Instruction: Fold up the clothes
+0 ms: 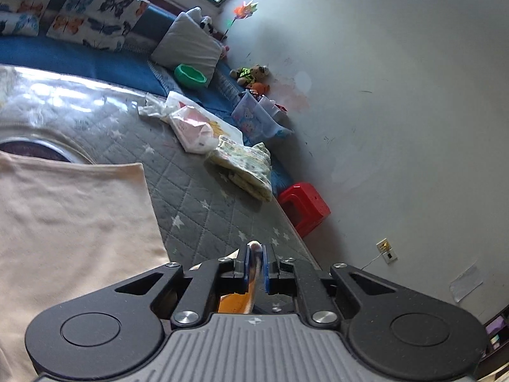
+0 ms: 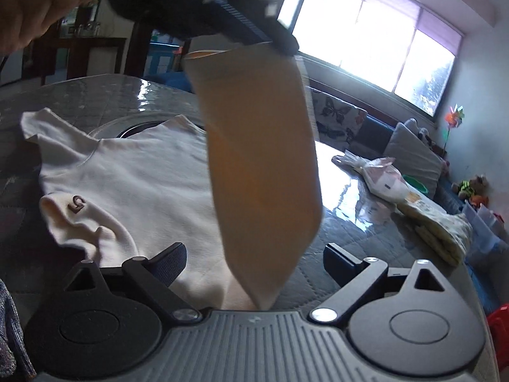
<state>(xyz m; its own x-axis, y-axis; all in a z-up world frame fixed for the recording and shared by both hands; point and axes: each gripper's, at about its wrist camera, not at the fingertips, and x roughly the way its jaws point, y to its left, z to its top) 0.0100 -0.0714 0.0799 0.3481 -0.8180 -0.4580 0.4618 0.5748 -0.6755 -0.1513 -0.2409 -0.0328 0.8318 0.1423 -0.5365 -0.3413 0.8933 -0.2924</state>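
Observation:
A cream long-sleeved shirt [image 1: 73, 216] lies spread on the grey quilted table [image 1: 197, 191]. My left gripper [image 1: 256, 251] is shut on a thin fold of its cloth, held up off the table. In the right wrist view the left gripper [image 2: 280, 41] is at the top, pinching the cuff end of the sleeve [image 2: 261, 165]. The sleeve hangs down from it over the shirt [image 2: 127, 172]. My right gripper [image 2: 256, 254] stands open, and the sleeve's lower part hangs between its fingers [image 2: 175, 258] without either pad touching it.
Folded patterned clothes [image 1: 245, 165] and a plastic bag of pink cloth [image 1: 191, 124] lie near the table's far edge. A red stool [image 1: 302, 207] stands by the wall. Behind is a blue sofa [image 1: 79, 60] with cushions and a green bowl [image 1: 191, 76]. A hand [image 2: 31, 6] holds the left gripper.

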